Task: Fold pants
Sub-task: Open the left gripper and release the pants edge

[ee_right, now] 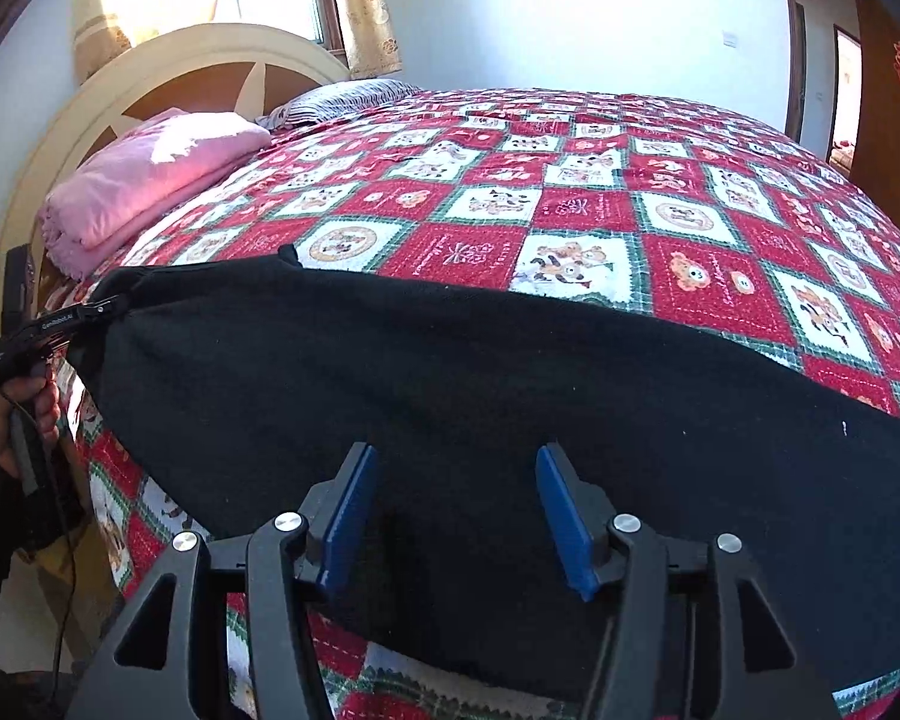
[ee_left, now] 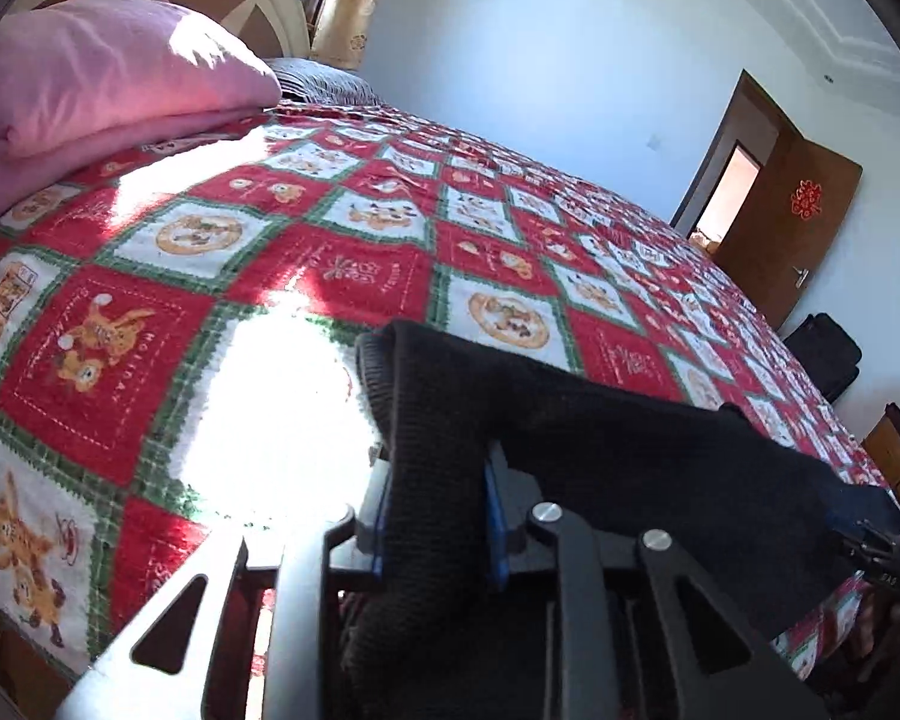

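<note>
Black pants (ee_right: 450, 360) lie spread across the near side of the bed, over the red checkered quilt (ee_right: 570, 210). My right gripper (ee_right: 459, 516) stands open just above the cloth, and its blue pads (ee_right: 354, 510) are well apart and press on nothing. My left gripper (ee_left: 438, 510) is shut on a bunched edge of the pants (ee_left: 570, 420), with the cloth rising between its blue pads. In the right wrist view the left gripper (ee_right: 105, 306) clamps the pants' left corner, held by a hand (ee_right: 18, 414).
A folded pink blanket (ee_right: 150, 174) and a striped pillow (ee_right: 342, 96) lie by the round headboard (ee_right: 210, 54). A brown door (ee_left: 774, 204) stands open beyond the bed's far side, with a black bag (ee_left: 828, 354) on the floor beside it. The bed's near edge drops away below the pants.
</note>
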